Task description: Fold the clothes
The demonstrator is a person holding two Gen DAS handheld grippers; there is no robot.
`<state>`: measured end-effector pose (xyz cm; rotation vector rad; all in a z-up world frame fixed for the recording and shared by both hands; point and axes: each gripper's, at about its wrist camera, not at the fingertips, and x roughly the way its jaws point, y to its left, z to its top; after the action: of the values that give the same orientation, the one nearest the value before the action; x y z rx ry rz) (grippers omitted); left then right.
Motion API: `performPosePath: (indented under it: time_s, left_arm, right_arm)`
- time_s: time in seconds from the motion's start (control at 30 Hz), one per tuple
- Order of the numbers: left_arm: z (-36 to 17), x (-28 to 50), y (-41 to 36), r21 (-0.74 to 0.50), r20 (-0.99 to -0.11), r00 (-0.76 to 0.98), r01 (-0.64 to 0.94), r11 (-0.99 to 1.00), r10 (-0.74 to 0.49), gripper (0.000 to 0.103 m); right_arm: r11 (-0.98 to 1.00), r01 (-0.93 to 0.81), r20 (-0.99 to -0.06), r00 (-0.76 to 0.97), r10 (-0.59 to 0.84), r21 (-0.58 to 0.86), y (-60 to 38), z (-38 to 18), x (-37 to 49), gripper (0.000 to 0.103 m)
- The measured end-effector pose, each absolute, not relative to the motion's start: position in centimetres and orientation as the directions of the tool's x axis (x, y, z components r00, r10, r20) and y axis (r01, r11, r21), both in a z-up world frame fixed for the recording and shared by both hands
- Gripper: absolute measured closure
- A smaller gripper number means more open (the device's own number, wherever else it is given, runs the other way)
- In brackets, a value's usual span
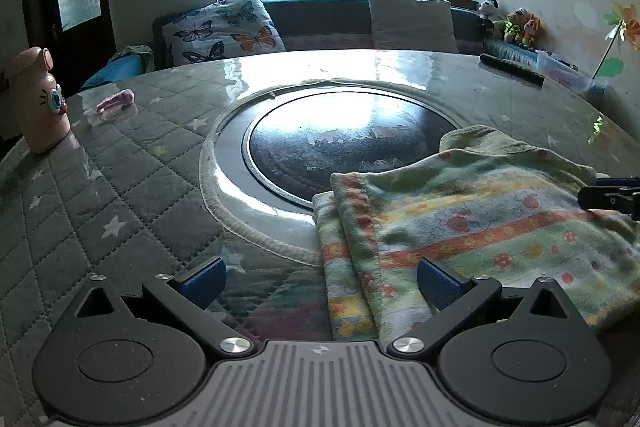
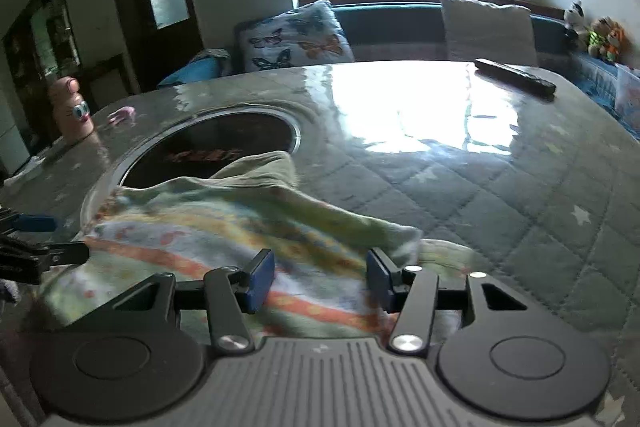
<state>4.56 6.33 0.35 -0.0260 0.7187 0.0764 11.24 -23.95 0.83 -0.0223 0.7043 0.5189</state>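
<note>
A pastel garment [image 1: 472, 223] with green, yellow and orange flowered stripes lies partly folded on the quilted table [image 1: 120, 195], its far edge over the round dark inset. My left gripper [image 1: 320, 283] is open wide at the garment's near left corner, with its right pad [image 1: 438, 285] over the cloth and its left pad over bare table. The right gripper's tip [image 1: 612, 195] shows at the garment's right edge. In the right wrist view my right gripper [image 2: 319, 279] hovers over the garment [image 2: 224, 227], jaws half apart, pads pressing on nothing. The left gripper [image 2: 32, 239] shows at the left edge.
A round dark glass inset [image 1: 340, 143] fills the table's middle. A pink pig-faced bottle [image 1: 38, 99] and a small pink item [image 1: 116, 103] stand at the far left, and a black remote [image 1: 512, 69] lies at the far right. A sofa with a butterfly cushion [image 1: 224, 31] sits behind.
</note>
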Motion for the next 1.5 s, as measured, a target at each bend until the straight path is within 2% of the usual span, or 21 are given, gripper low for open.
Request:
performPosePath:
  time_s: [0.1, 0.27, 0.37, 0.43, 0.5, 0.6, 0.73, 0.87, 0.93, 1.0, 1.17, 1.3, 1.4, 1.5]
  left_arm:
    - [0.5, 4.5, 6.6, -0.023, -0.665, 0.746, -0.076, 0.997, 0.041, 0.002]
    - [0.6, 3.9, 6.8, -0.066, -0.669, 0.743, -0.052, 0.996, -0.006, 0.017]
    - [0.8, 3.6, 6.7, -0.087, -0.669, 0.742, -0.027, 0.996, -0.038, 0.031]
    - [1.0, 3.6, 6.7, -0.106, -0.669, 0.741, -0.011, 0.994, -0.063, 0.051]
    - [1.2, 3.5, 6.7, -0.131, -0.669, 0.738, 0.006, 0.991, -0.093, 0.063]
    - [1.6, 3.5, 6.9, -0.139, -0.665, 0.741, 0.005, 0.99, -0.097, 0.069]
    - [2.4, 3.5, 7.7, -0.164, -0.657, 0.747, -0.011, 0.986, -0.101, 0.066]
    - [3.2, 3.3, 8.6, -0.164, -0.648, 0.758, -0.035, 0.986, -0.081, 0.048]
    - [3.4, 3.4, 9.0, -0.174, -0.65, 0.756, -0.052, 0.983, -0.075, 0.032]
    - [3.4, 3.4, 9.4, -0.188, -0.651, 0.756, -0.067, 0.98, -0.073, 0.028]
    - [2.6, 3.7, 10.1, -0.251, -0.671, 0.734, -0.089, 0.964, -0.107, 0.026]
    - [2.1, 4.1, 10.2, -0.3, -0.684, 0.716, -0.1, 0.949, -0.14, 0.026]
    - [1.8, 4.4, 10.4, -0.352, -0.688, 0.704, -0.117, 0.929, -0.172, 0.027]
    - [1.8, 4.9, 10.7, -0.421, -0.684, 0.696, -0.129, 0.898, -0.22, 0.028]
  right_arm:
    - [0.882, -0.456, -0.623, 0.658, 0.423, 0.118, -24.1, 1.1, 11.1, 0.051]
    - [0.846, -0.528, -0.606, 0.649, 0.46, 0.076, -22.9, 2.3, 9.3, 0.051]
    - [0.797, -0.602, -0.597, 0.62, 0.51, 0.056, -21.3, 3.0, 7.7, 0.051]
    - [0.756, -0.653, -0.594, 0.59, 0.547, 0.048, -20.0, 3.5, 6.6, 0.051]
    - [0.71, -0.702, -0.591, 0.555, 0.585, 0.043, -18.7, 3.9, 5.6, 0.051]
    - [0.631, -0.775, -0.594, 0.494, 0.635, 0.031, -16.3, 4.2, 4.0, 0.051]
    - [0.522, -0.853, -0.614, 0.407, 0.676, 0.009, -13.1, 3.9, 2.2, 0.051]
    - [0.433, -0.901, -0.633, 0.356, 0.687, -0.037, -10.3, 3.1, 0.8, 0.052]
    - [0.401, -0.915, -0.64, 0.34, 0.689, -0.055, -9.0, 2.8, 0.4, 0.052]
    - [0.374, -0.924, -0.644, 0.332, 0.689, -0.077, -7.9, 2.6, -0.1, 0.052]
    - [0.336, -0.93, -0.662, 0.346, 0.665, -0.148, -5.9, 1.7, -1.1, 0.056]
    - [0.37, -0.915, -0.662, 0.379, 0.646, -0.163, -5.8, 1.4, -0.9, 0.084]
    - [0.402, -0.911, -0.645, 0.361, 0.674, -0.089, -6.8, 2.3, -0.3, 0.092]
    - [0.428, -0.902, -0.615, 0.365, 0.699, -0.049, -7.9, 3.5, -0.1, 0.094]
